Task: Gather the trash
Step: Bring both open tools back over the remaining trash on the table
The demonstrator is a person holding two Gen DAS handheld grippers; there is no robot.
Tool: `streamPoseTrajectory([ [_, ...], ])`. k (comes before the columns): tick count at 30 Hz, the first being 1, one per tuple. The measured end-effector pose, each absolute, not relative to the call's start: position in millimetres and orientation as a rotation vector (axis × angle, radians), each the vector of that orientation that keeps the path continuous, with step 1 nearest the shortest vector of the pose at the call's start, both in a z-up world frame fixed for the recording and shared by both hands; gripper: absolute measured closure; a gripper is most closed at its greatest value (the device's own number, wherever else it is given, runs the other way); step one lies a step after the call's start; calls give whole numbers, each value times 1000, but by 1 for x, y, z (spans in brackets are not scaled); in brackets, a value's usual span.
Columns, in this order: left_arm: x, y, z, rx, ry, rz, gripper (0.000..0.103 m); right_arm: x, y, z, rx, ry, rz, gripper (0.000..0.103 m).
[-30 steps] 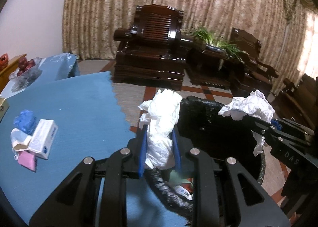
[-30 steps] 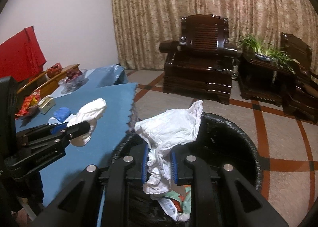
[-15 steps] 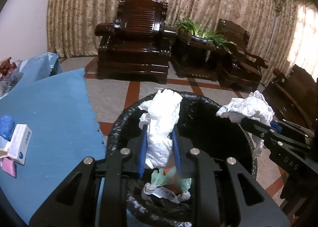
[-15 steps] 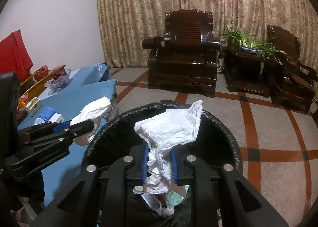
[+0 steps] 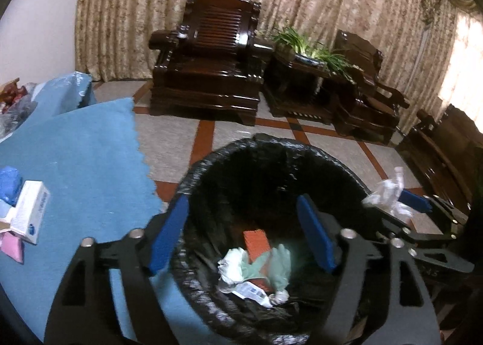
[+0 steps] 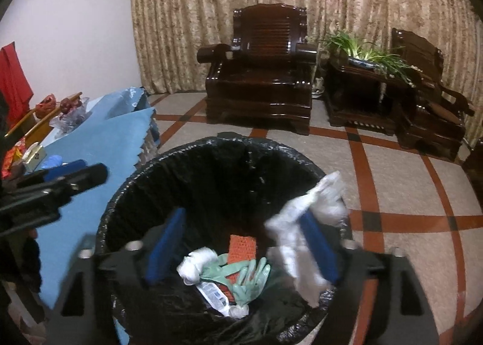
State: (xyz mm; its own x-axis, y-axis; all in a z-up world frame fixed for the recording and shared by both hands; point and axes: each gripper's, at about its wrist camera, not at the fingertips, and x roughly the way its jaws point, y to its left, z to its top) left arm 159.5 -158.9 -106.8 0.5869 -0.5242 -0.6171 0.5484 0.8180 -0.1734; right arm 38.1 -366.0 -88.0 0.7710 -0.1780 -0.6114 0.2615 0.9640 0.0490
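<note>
A black-lined trash bin (image 5: 271, 151) (image 6: 211, 148) stands on the floor beside the blue table. It holds a green glove (image 6: 247, 275), an orange packet (image 5: 255, 242), white paper and a wrapper. My left gripper (image 5: 241, 230) is open and empty above the bin. My right gripper (image 6: 241, 242) is open above the bin; a crumpled white tissue (image 6: 305, 224), blurred, hangs against its right finger. In the left wrist view the tissue (image 5: 389, 194) shows at the right gripper's tip.
A table with a blue cloth (image 5: 75, 164) lies left of the bin, with a white box (image 5: 31, 212), a blue wad and pink items. Dark wooden armchairs (image 5: 208, 58), a side table with a plant (image 5: 308, 49) and curtains stand behind.
Both grippers opened over the bin. The left gripper's tissue dropped out of its fingers. The right gripper's tissue slipped from the closed grip and now hangs on its right finger.
</note>
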Motion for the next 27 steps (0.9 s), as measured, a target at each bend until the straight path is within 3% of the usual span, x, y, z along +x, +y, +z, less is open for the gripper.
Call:
streamPoseTrajectory([
  [2,161,-151,-105,30,703,-601,17,38,-365,-87,133,642,-242,5],
  [5,165,-131,-103,4,697,-547,13,39,-360,-85,134,642,-220,6],
  [27,178,-60,-96,-17,666,-391,13,63,-318,-86,103,677,-106,6],
])
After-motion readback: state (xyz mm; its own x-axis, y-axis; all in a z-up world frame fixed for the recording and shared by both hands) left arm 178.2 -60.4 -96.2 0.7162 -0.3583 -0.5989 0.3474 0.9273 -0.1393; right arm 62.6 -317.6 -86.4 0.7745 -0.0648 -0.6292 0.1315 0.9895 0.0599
